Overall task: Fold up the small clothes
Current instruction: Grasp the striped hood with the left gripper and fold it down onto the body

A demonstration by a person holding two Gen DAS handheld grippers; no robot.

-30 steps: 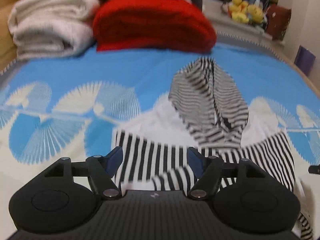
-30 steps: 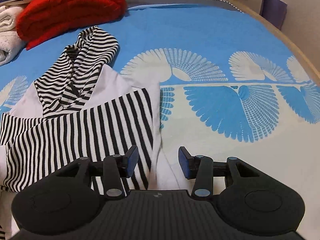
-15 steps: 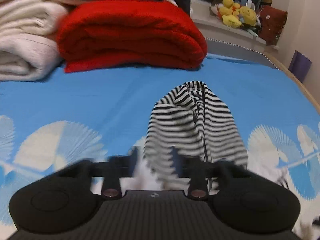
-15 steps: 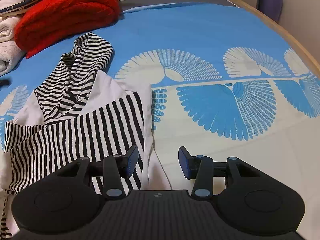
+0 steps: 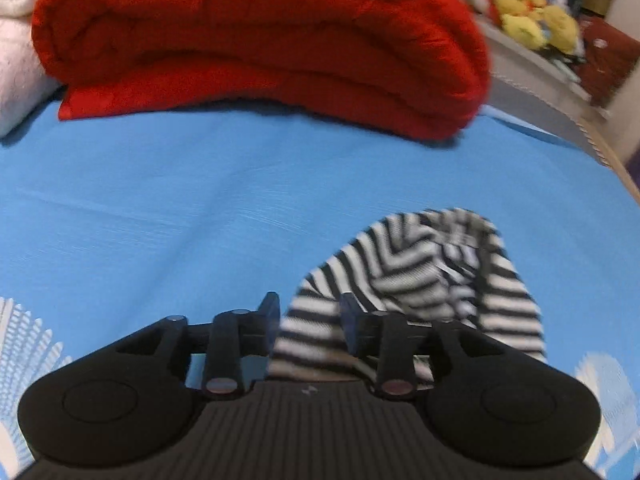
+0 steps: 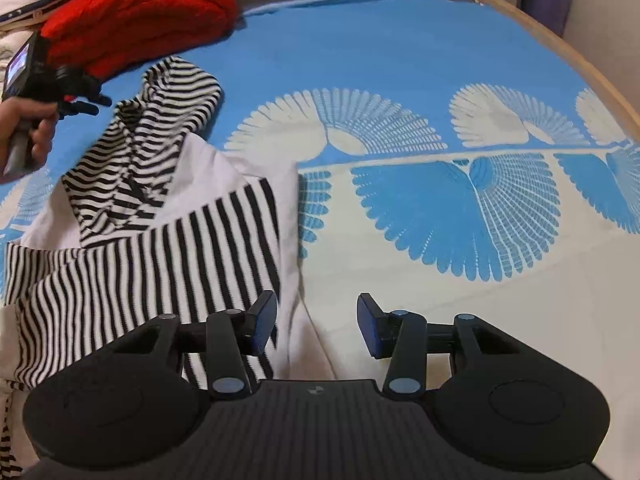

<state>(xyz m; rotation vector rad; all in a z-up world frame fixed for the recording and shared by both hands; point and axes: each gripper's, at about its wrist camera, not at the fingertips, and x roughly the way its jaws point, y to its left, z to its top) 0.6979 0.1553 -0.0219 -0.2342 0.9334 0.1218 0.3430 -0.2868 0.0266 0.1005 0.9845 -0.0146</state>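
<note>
A small hooded top lies on the blue bedspread (image 6: 360, 48). Its body is white (image 6: 208, 168), its hood (image 5: 420, 272) (image 6: 160, 120) black-and-white striped, and a striped sleeve (image 6: 140, 264) is folded across it. My left gripper (image 5: 308, 312) (image 6: 94, 104), held in a hand, is at the hood's left edge. Its jaws are opening, with striped hood cloth between them and the pads not pressing on it. My right gripper (image 6: 316, 320) stands open over the top's white right edge, gripping nothing.
A folded red blanket (image 5: 260, 40) (image 6: 140, 12) lies just beyond the hood, with a white blanket (image 5: 16, 60) to its left. Yellow plush toys (image 5: 532, 20) sit on a ledge at the far right. The bed's wooden edge (image 6: 580, 64) curves along the right.
My left gripper has moved away from the folded sleeve up to the hood, nearer the red blanket. Its jaws narrowed, then widened a little. The right gripper has stayed put.
</note>
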